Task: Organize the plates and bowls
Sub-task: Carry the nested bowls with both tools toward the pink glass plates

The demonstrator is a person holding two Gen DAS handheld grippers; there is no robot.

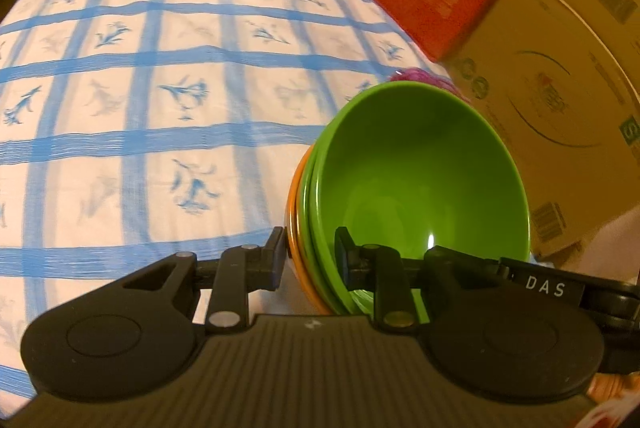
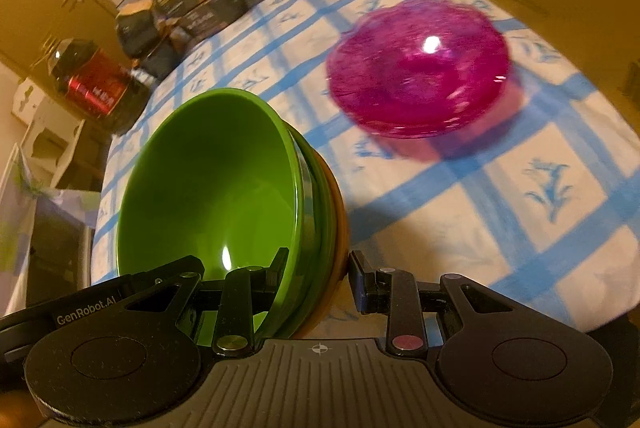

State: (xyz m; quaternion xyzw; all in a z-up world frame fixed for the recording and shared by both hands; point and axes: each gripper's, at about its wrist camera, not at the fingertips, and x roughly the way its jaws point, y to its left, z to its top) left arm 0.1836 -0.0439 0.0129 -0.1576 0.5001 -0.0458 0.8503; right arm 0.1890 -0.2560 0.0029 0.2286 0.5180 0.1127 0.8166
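Nearest: L gripper (image 1: pixel 310 262) and R gripper (image 2: pixel 318 278), both narrow, each clamped on opp. rims of nested bowl stack (image 2: pixel 224 187) (green inner, orange outer), carried tilted, clear of the checked cloth (image 1: pixel 160 107).

Beyond: pink plate stack (image 2: pixel 420 67) on cloth, ahead and to R of R gripper, so R hand nearer.

Far: boxes, tins at table edge.

Judgement: set-down likely beside plates.

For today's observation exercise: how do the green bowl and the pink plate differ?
The green bowl is deep and opaque; the pink plate is shallow and see-through. The bowl is tilted, nested in other bowls and gripped at both edges; the plate lies flat on the checked tablecloth, untouched. Both are round and glossy.
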